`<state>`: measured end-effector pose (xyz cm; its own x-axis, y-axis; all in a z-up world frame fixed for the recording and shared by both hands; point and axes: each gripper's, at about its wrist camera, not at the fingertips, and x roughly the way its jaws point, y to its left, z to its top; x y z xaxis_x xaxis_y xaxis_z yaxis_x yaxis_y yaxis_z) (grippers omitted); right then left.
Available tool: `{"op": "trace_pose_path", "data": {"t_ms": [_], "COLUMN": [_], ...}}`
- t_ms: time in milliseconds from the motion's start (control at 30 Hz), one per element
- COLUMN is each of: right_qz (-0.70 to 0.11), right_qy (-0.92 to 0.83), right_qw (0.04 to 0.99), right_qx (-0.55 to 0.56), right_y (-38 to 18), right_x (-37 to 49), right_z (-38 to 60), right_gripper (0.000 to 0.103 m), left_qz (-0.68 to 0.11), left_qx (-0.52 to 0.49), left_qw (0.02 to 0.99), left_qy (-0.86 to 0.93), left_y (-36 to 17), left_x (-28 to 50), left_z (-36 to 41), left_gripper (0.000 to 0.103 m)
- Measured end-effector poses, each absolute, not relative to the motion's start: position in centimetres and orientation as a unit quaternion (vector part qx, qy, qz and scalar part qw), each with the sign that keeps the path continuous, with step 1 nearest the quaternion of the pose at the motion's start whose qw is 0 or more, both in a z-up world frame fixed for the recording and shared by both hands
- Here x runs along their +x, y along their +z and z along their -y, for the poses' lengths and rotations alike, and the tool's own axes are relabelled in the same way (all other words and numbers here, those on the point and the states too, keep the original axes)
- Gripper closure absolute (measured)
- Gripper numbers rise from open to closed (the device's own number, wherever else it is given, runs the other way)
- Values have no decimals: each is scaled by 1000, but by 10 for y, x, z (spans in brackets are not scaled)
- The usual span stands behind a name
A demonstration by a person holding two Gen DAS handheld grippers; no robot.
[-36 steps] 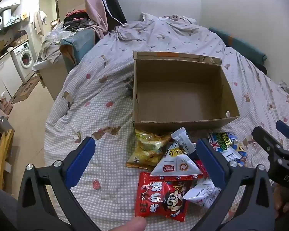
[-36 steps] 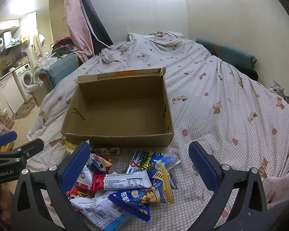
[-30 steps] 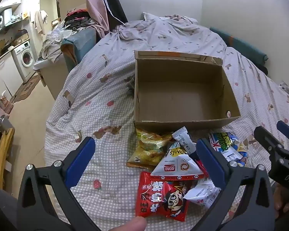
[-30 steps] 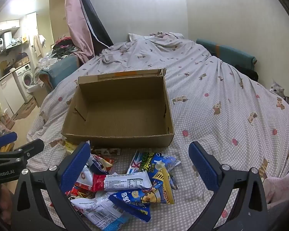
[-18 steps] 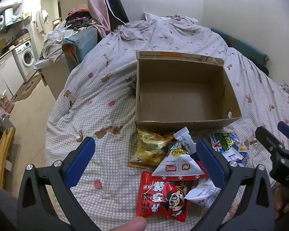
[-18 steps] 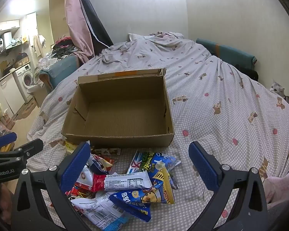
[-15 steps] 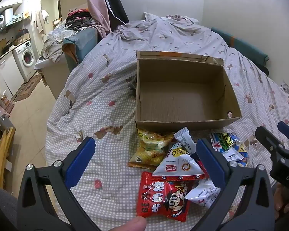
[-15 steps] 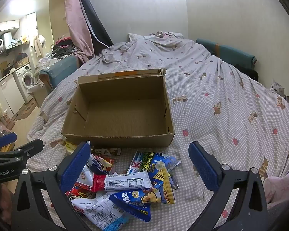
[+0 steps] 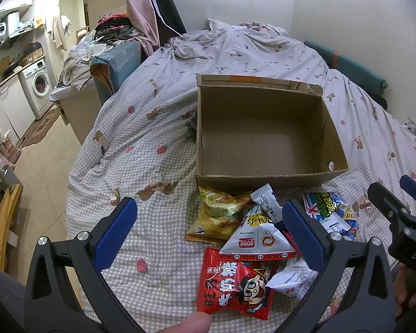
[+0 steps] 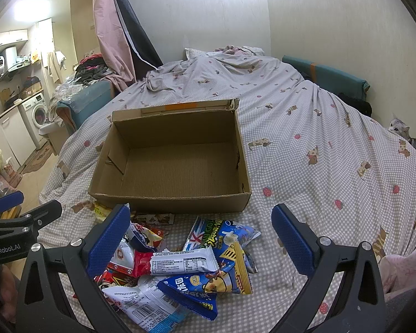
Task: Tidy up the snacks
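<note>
Bed [image 10: 305, 127] — cardboard box [image 10: 177, 172] bare inside — snack packets [image 10: 185, 263] beside it.

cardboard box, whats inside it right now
Nothing is in the cardboard box: both views show only its bare corrugated floor. The strip of floor just behind the near wall is hidden. The snack packets all lie outside on the bedspread, in front of it.

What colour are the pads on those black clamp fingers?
Blue, textured pads; the right wrist view shows them best.
</note>
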<state>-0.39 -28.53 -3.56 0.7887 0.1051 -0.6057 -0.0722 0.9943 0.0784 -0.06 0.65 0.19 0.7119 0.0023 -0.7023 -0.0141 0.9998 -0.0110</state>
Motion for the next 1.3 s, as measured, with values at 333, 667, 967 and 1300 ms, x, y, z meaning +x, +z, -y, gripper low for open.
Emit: {"op": "trace_pose_path", "data": {"t_ms": [333,667,967,1300], "right_qz": [-321,-319,-315,-319], "right_qy": [46,46,50,48], "right_qw": [946,946,947,946], "right_qx": [25,23,23,25], "right_y": [-36,-35,-31,-34], "right_x": [-4,-4,-6,-4], "right_z": [285,285,281,283], "right_gripper": [0,0,0,0], "left_qz": [-379,-378,-380,-385], "left_qx": [-9,-8,-3,-11], "left_qw": [925,926,925,923], "left_qy": [2,6,11,16], "left_y": [2,6,2,-1], "left_x": [0,-1,-1,1], "left_z": [-8,-11,-10,-12], "left_gripper": [0,0,0,0]}}
